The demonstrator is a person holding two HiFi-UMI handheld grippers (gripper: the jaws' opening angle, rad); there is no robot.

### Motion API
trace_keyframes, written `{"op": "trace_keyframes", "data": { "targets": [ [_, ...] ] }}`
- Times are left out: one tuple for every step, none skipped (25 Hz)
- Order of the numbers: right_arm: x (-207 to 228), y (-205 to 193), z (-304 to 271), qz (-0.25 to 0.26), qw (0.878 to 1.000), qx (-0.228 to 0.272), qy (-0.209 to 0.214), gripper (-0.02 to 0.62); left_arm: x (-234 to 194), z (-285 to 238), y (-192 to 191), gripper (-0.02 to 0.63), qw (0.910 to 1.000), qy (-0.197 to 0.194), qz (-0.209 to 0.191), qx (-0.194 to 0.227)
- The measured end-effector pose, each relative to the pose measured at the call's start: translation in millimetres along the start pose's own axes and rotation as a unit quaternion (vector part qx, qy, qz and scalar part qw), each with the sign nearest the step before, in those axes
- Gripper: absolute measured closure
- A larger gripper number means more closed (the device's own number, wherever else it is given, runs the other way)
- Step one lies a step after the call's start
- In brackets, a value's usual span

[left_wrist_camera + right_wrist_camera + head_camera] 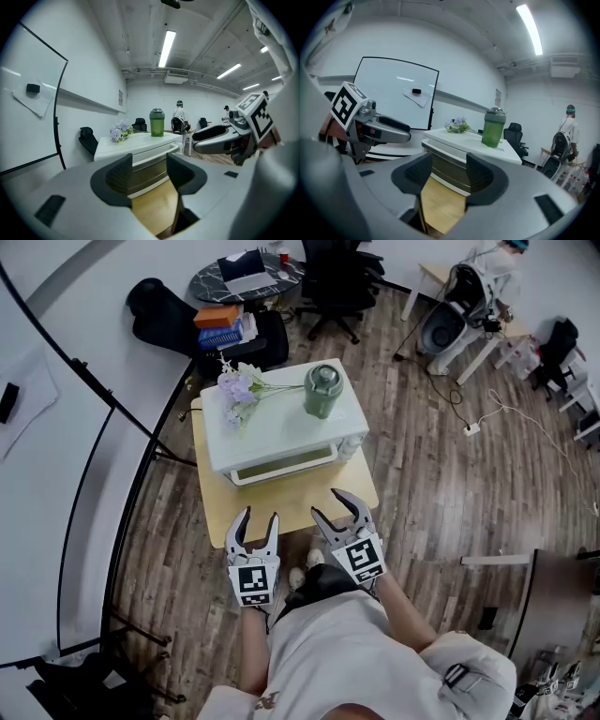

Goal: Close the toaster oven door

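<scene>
Presently both tools are held over the near edge of the table (214,486).

Left gripper (260,517): jaws apart and released, nothing between them. Through the gap its own view shows only bare tabletop and the oven front.

Right gripper (326,503): jaws likewise apart and empty. It sits just to the right of the left gripper, close to it but not touching.

Oven (272,432): straight ahead of both sets of tips and clear of them, with a strip of bare tabletop in between.

Door (286,463): upright and flush against the oven front, so closed. Its handle (153,150) runs along the top edge. The left gripper faces the door's left part, the right gripper its right end. No tip touches the door or the handle.

On the oven top, past the door:
- Flowers (239,387) lie ahead of the left gripper.
- A green bottle (322,390) stands upright ahead of the right gripper.
</scene>
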State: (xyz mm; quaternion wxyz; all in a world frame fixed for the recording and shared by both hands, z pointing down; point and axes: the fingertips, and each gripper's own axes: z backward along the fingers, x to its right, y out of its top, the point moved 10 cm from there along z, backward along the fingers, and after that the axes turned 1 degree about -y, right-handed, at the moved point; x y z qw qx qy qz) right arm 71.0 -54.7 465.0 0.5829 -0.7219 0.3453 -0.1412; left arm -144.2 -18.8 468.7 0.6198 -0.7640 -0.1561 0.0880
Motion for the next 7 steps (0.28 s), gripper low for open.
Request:
{"op": "trace_keyframes", "data": {
  "targets": [
    [1.2,-0.8,-1.2,-0.005,1.0,-0.001,0.004,0.382,0.7,-1.7,0.0,0.38,1.0,0.0,0.002,-0.001],
    [3.1,-1.6,-2.2,-0.01,1.0,-0.001,0.008,0.382,1.8,-4.1,0.2,0.377,1.0,0.001,0.004,-0.003],
    [5.8,-2.0,-3.3,-0.015,1.0,-0.002,0.01,0.382,3.0,-7.3,0.7,0.375,1.0,0.001,0.006,-0.005],
    [9.0,-2.1,-4.9,-0.019,1.0,-0.002,0.012,0.382,4.1,-11.0,1.4,0.373,1.0,0.001,0.006,-0.006],
    [12.3,-2.0,-6.9,-0.023,1.0,-0.002,0.015,0.382,4.9,-14.7,2.3,0.373,1.0,0.001,0.006,-0.008],
    [15.5,-1.9,-9.3,-0.026,1.0,-0.002,0.017,0.382,5.5,-18.5,3.3,0.373,0.9999,0.001,0.006,-0.009],
    [18.6,-1.8,-11.8,-0.029,0.999,-0.002,0.019,0.382,5.9,-22.3,4.3,0.373,0.9999,0.001,0.005,-0.01]
  ]
}}
